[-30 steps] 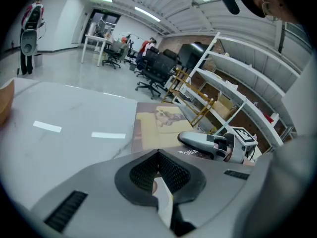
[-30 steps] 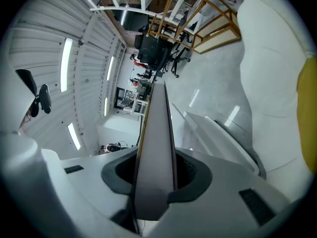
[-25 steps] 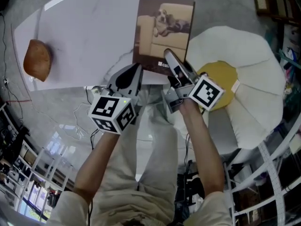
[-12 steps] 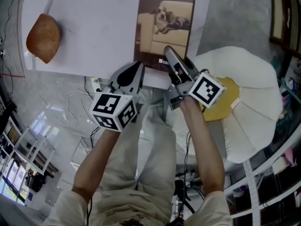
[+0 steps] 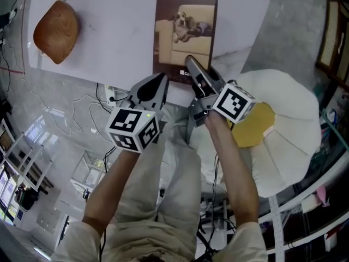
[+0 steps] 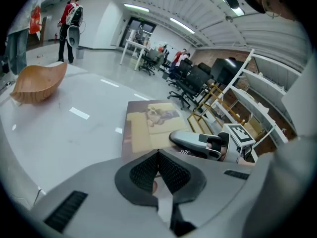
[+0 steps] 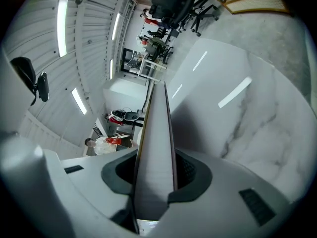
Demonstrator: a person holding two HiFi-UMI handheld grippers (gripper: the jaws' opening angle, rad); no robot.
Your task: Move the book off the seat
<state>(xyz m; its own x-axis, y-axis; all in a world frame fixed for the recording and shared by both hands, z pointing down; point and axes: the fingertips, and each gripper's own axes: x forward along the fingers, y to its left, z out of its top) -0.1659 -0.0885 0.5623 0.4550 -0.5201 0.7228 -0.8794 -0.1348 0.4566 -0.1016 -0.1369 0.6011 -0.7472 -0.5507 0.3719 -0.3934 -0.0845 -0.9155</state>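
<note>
The book (image 5: 184,34), brown with a dog on a sofa on its cover, lies flat over the white table (image 5: 120,31). My right gripper (image 5: 192,70) is shut on its near edge. In the right gripper view the book (image 7: 156,148) runs edge-on between the pads of that gripper (image 7: 156,177). My left gripper (image 5: 158,81) hovers at the table's near edge, left of the book, shut and empty. The left gripper view shows the book (image 6: 148,125) ahead, with the right gripper (image 6: 181,139) on it. The white seat (image 5: 289,146) with its yellow cushion (image 5: 253,127) is at the right.
A brown leaf-shaped wooden bowl (image 5: 56,31) rests on the table's far left, also seen as the wooden bowl (image 6: 37,83) in the left gripper view. Cables trail on the floor under the table. Shelving stands at the right and lower left.
The book and my right gripper have shifted left, away from the seat and further over the table. The left gripper has kept its place beside them.
</note>
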